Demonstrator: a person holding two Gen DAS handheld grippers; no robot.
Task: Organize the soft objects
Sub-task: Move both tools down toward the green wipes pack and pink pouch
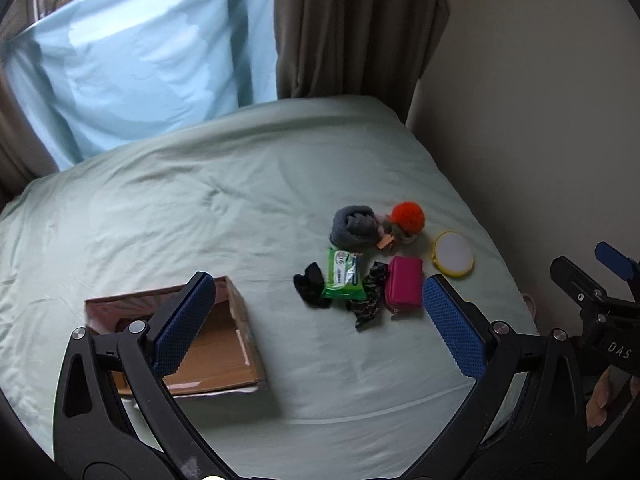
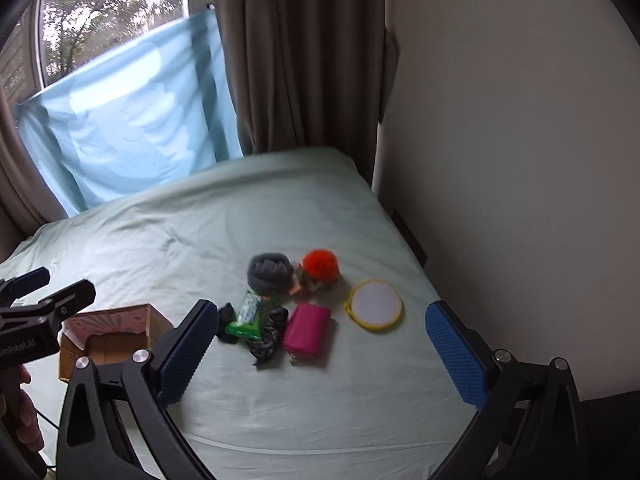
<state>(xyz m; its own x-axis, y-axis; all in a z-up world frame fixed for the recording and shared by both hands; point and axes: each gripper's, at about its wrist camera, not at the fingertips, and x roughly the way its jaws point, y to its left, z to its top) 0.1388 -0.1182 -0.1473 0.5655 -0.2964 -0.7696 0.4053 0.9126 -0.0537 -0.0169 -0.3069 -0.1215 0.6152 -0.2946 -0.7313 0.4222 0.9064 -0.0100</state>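
Looking from left to right over the bed (image 1: 200,208), the first thing is the open cardboard box (image 1: 216,356), which stands well apart from the pile and seems the natural place for the soft things. The left gripper (image 1: 316,316) hangs above the sheet with its jaws spread wide and nothing between them; the right gripper (image 2: 320,344) is the same, wide and empty, over the pile.

The pile begins with a small black cloth (image 1: 310,286), limp and very light; I would pinch it in the middle fold. It touches the green wipes pack (image 1: 342,276), which is soft but has slippery film, so a grip across its narrow side looks safer. Above it lies the grey rolled cloth (image 1: 354,226), thick and springy, easy to squeeze around the roll. Right of the pack lies a dark patterned cloth (image 1: 370,294), loose, and likely to trail when lifted. The pink pouch (image 1: 404,286) just beside it looks padded but firmer; it should be held across its short width. The orange pompom (image 1: 407,216) with a small toy below it is fluffy and almost without weight. The last one, the round yellow-rimmed mirror (image 1: 454,254), looks hard and perhaps fragile, so probably it does not belong to the soft group.
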